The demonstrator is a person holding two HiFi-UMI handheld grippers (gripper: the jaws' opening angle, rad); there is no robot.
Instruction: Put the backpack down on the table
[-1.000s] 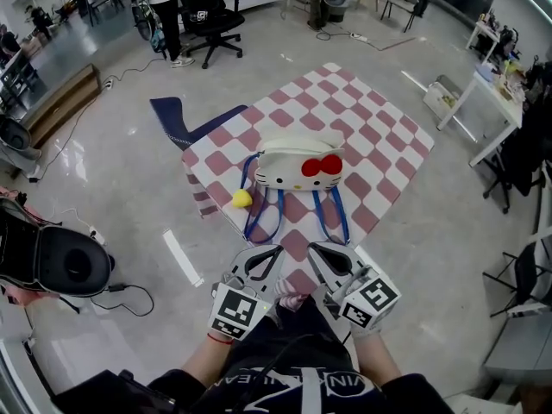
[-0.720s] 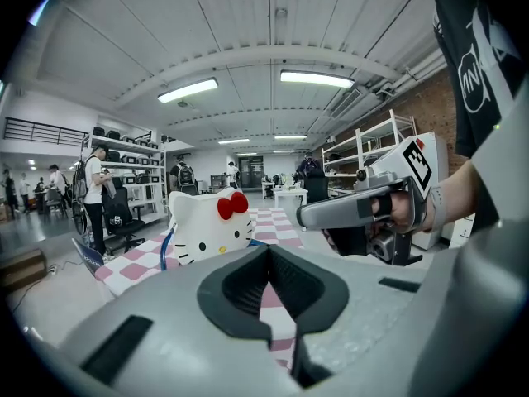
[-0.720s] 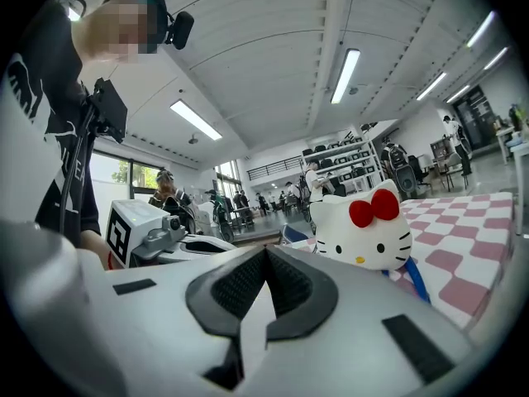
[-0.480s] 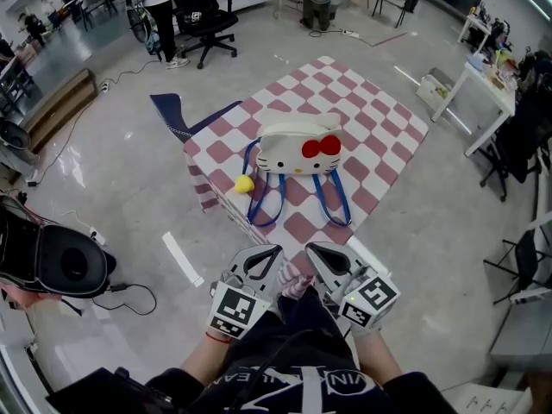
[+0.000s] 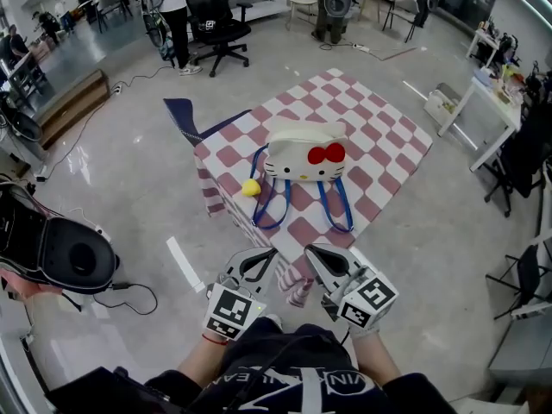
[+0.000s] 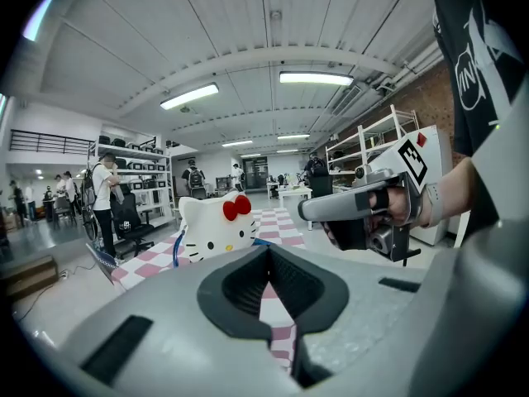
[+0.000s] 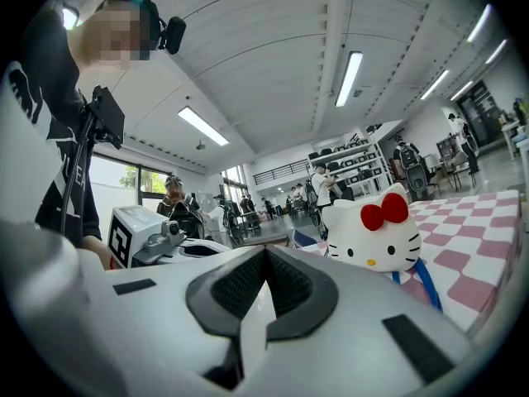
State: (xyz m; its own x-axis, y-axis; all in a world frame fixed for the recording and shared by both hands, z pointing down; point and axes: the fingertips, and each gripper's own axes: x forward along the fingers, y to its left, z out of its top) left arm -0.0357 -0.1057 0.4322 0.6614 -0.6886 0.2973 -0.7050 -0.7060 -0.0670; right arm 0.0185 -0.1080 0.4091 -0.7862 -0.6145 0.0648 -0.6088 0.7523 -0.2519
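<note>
Backpack (image 5: 304,153) sat in the middle of the table (image 5: 388,123), blue straps (image 5: 335,207) trailing toward the near corner, yellow ball (image 5: 250,188) just beside the left strap. Far and right parts of the table lay bare. Floor (image 5: 138,171) open around it.

Holds left hand-held gripper (image 5: 269,255) and right hand-held gripper (image 5: 312,252) side by side, low and close before the torso. Points both forward, tips leaning slightly toward each other without touching. Shows each pair of jaws closed tip to tip, nothing between them.
</note>
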